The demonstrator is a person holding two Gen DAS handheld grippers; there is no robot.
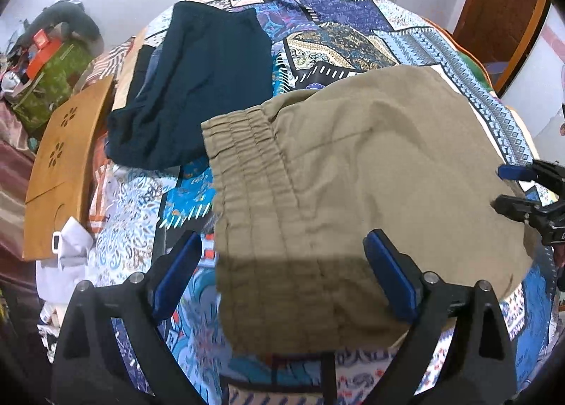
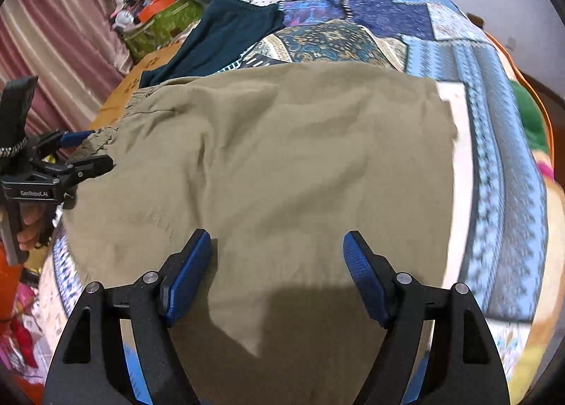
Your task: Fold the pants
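Both hand-held grippers, left (image 1: 282, 274) and right (image 2: 277, 270), were held open over khaki pants (image 2: 268, 164) on the bed (image 1: 353, 16); waistband corner and near edge should be pinched squarely together.

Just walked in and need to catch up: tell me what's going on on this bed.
A person holding a gripper in each hand is folding the khaki pants that lie on the patchwork bedspread. Both the left gripper and the right gripper hover over the pants with jaws wide open, gripping nothing. The left one is by the elastic waistband. A dark blue garment lies beyond, untouched.
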